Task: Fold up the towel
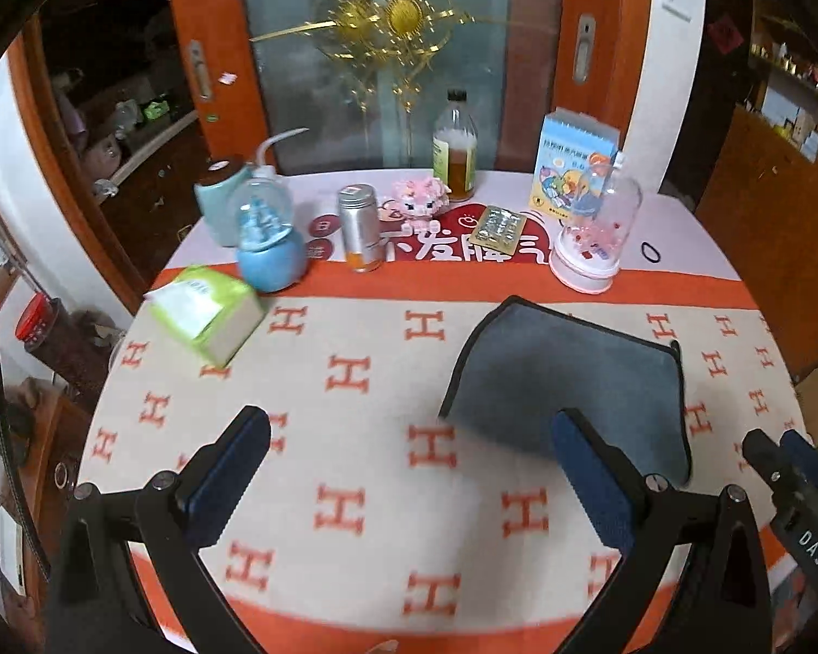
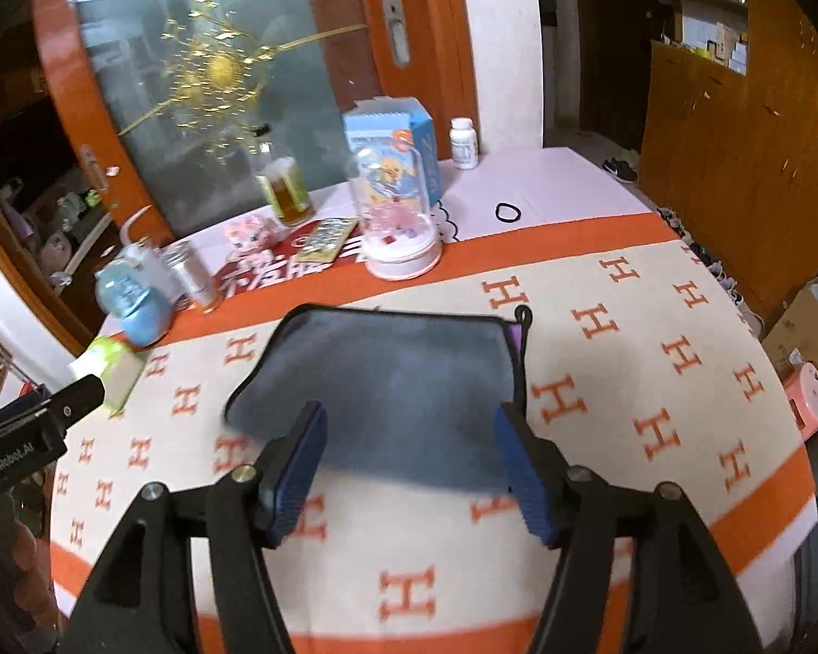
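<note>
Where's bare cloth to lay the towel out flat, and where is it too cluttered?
Free: the H-patterned tablecloth left of the grey towel, bounded by the tissue pack and the left claw; also right of the towel toward the table edge. Crowded: the far strip with the snow globe, metal can, glass dome and bottle.

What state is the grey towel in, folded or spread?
Cannot tell for sure. The grey towel lies flat on the H-patterned tablecloth, a compact rectangle with dark trim; no layered edge shows clearly. Neither gripper holds it; both jaws stand open.

Gaping left tongs [image 1: 411, 438] beside towel [image 1: 567, 381]
</note>
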A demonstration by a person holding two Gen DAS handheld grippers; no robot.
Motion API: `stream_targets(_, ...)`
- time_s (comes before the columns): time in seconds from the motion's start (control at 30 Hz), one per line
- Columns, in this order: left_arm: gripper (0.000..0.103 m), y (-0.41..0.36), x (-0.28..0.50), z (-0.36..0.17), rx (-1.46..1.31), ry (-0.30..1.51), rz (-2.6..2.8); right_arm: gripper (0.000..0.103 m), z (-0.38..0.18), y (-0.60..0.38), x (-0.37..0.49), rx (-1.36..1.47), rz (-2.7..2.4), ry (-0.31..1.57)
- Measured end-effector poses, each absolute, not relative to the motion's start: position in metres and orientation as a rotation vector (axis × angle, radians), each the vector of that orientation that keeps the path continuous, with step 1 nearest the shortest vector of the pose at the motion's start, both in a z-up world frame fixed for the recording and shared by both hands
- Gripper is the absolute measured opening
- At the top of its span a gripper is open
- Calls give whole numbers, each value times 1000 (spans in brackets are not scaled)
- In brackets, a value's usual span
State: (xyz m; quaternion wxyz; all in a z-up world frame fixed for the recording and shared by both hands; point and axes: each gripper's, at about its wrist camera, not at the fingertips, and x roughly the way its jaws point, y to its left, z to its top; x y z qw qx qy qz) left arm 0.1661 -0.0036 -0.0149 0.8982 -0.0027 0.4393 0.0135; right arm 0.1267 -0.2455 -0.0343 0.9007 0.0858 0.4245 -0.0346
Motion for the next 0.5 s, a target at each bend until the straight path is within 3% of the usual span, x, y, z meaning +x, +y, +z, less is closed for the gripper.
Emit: stream_targets(0.5, 102, 28, 32, 29, -12, 825, -10, 71, 14, -188, 7, 124, 22, 827)
